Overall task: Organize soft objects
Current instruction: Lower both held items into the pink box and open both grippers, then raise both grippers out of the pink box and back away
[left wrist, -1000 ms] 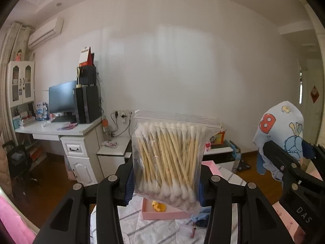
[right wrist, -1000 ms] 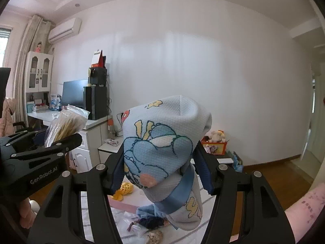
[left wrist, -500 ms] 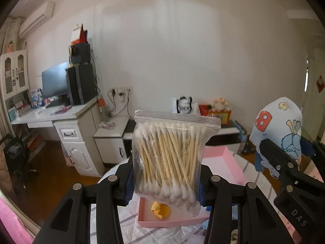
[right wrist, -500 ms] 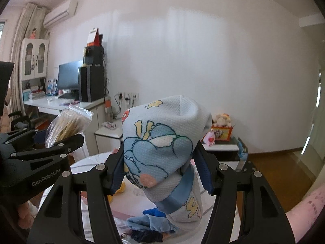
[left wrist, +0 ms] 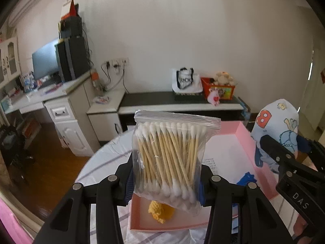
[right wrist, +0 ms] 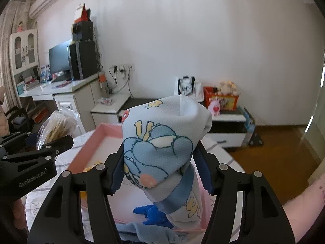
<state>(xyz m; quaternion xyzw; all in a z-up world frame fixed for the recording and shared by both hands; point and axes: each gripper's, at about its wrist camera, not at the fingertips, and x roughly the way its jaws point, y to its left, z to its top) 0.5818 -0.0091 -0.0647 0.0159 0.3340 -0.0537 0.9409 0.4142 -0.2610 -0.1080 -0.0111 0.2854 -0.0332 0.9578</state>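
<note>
My left gripper (left wrist: 165,181) is shut on a clear zip bag of cotton swabs (left wrist: 170,156), held upright above a pink tray (left wrist: 241,136) on the round table. A yellow knitted item (left wrist: 157,211) lies in the tray just under the bag. My right gripper (right wrist: 160,172) is shut on a rolled light-blue cartoon-print cloth (right wrist: 162,146) bound with a blue band, also over the pink tray (right wrist: 95,140). Each gripper shows in the other's view: the cloth (left wrist: 278,130) at the right, the swab bag (right wrist: 59,126) at the left.
A blue fabric piece (right wrist: 152,215) and a light-blue cloth (right wrist: 146,233) lie at the tray's near edge. The table wears a white striped cover (left wrist: 105,158). Behind stand a white desk (left wrist: 61,105) with a monitor, a low cabinet (left wrist: 178,103) with bags and toys, and wooden floor (right wrist: 280,156).
Both grippers have tipped downward and moved in over the table. The pink tray now fills more of both views. Both grips are unchanged.
</note>
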